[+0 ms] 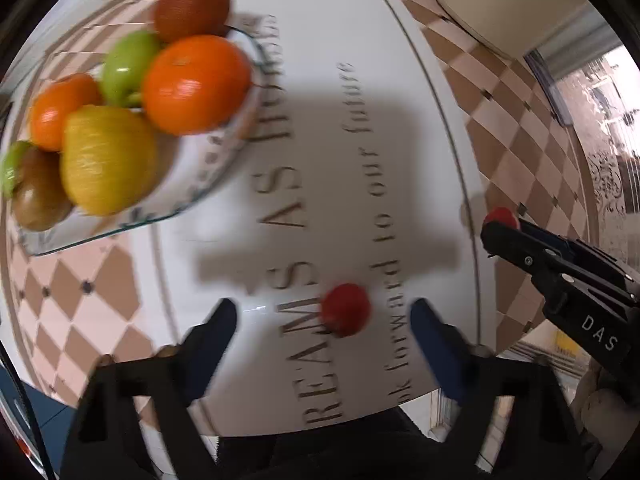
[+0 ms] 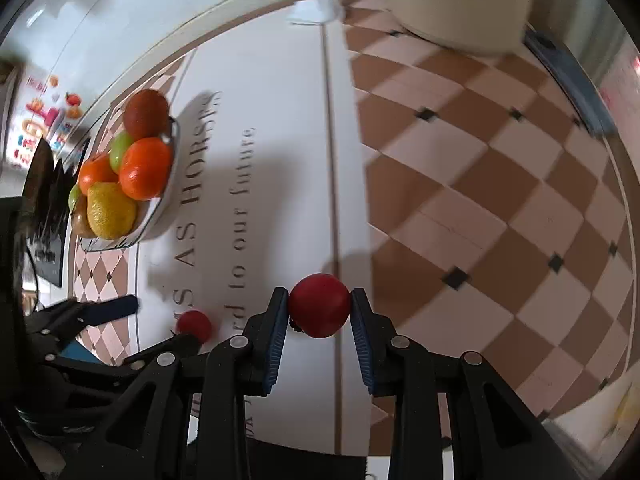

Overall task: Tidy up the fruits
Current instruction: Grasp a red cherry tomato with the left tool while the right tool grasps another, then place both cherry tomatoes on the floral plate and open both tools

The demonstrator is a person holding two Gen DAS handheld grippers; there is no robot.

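A glass plate [image 1: 188, 204] [image 2: 164, 208] holds several fruits: oranges [image 1: 196, 84], a yellow lemon [image 1: 106, 158], green apples [image 1: 128, 66] and brownish ones. A small red fruit [image 1: 345, 310] lies on the white table between the fingers of my open left gripper [image 1: 324, 316]; it also shows in the right wrist view [image 2: 195, 325]. My right gripper [image 2: 320, 308] is shut on a second small red fruit [image 2: 319, 305] just above the table. In the left wrist view the right gripper [image 1: 496, 232] shows at the right with that red fruit [image 1: 502, 216] at its tip.
The table [image 1: 360, 40] has printed lettering and a checkered brown and pink border [image 2: 480, 200]. A cream-coloured container [image 2: 460, 0] stands at the far edge. White tissue [image 2: 324, 4] lies beside it. The left gripper [image 2: 100, 312] shows low at the left in the right wrist view.
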